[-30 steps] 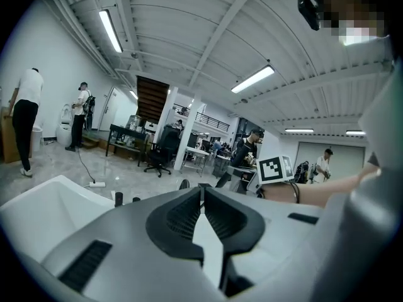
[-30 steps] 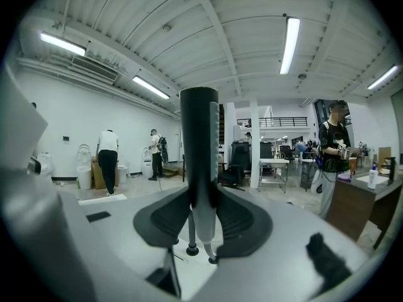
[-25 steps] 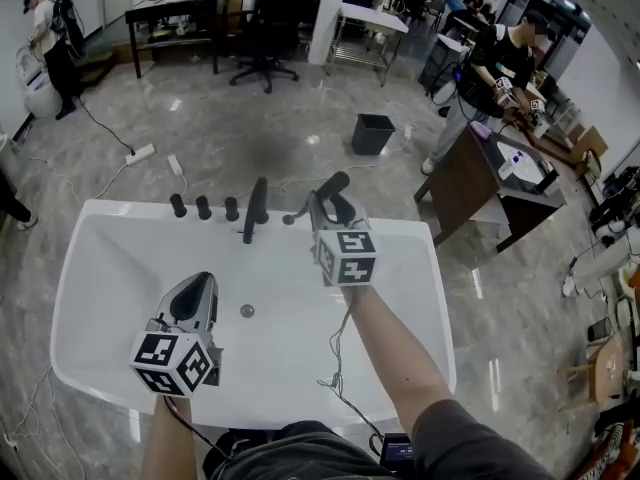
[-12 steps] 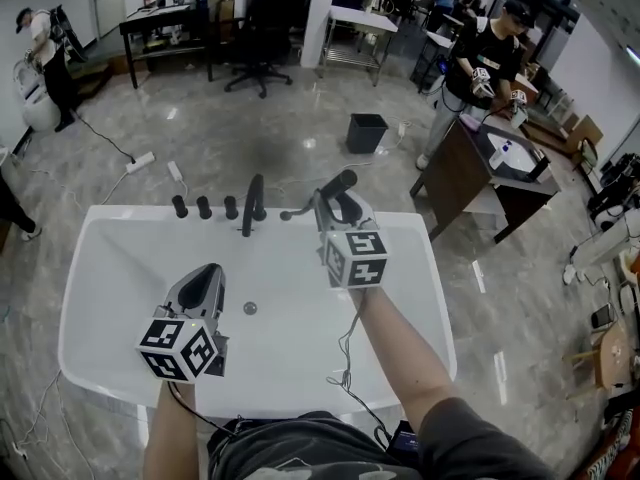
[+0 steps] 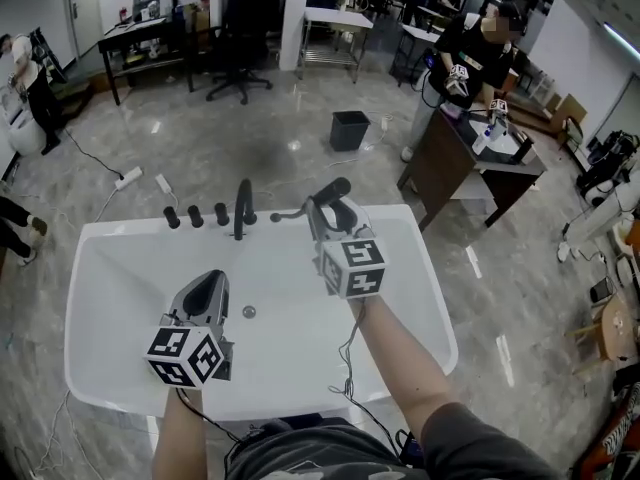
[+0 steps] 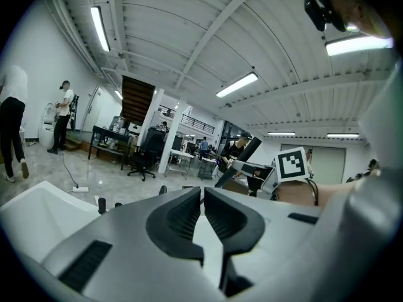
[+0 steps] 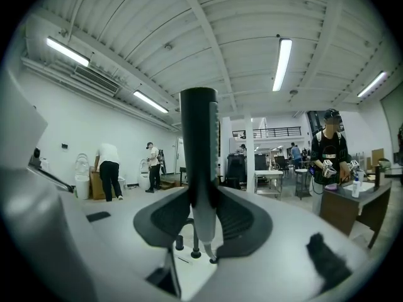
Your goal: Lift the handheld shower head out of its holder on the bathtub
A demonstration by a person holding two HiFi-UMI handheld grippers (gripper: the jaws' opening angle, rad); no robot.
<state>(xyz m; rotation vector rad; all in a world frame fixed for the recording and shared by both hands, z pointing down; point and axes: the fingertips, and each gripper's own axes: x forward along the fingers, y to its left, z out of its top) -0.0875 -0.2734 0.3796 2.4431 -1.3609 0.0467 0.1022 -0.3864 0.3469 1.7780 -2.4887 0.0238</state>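
The black handheld shower head [image 5: 334, 186] is off the white bathtub's [image 5: 120, 268] back rim, tilted up to the right. My right gripper [image 5: 326, 206] is shut on its handle. In the right gripper view the handle [image 7: 199, 150] stands upright between the pads. A thin black hose [image 5: 285, 214] trails from it toward the rim. My left gripper [image 5: 206, 290] hovers over the tub basin, shut and empty, well left of the shower head [image 6: 243, 158]. From the left gripper view I also see the right gripper's marker cube [image 6: 293, 165].
A black faucet spout [image 5: 240, 208] and three black knobs [image 5: 196, 215] line the tub's back rim, with a drain [image 5: 249, 312] in the basin. Beyond are a black bin [image 5: 349, 130], a power strip [image 5: 130, 178], desks, chairs and several people.
My right gripper has lifted a little, carrying the shower head with it. My left gripper has shifted slightly over the basin. Both grips look unchanged.
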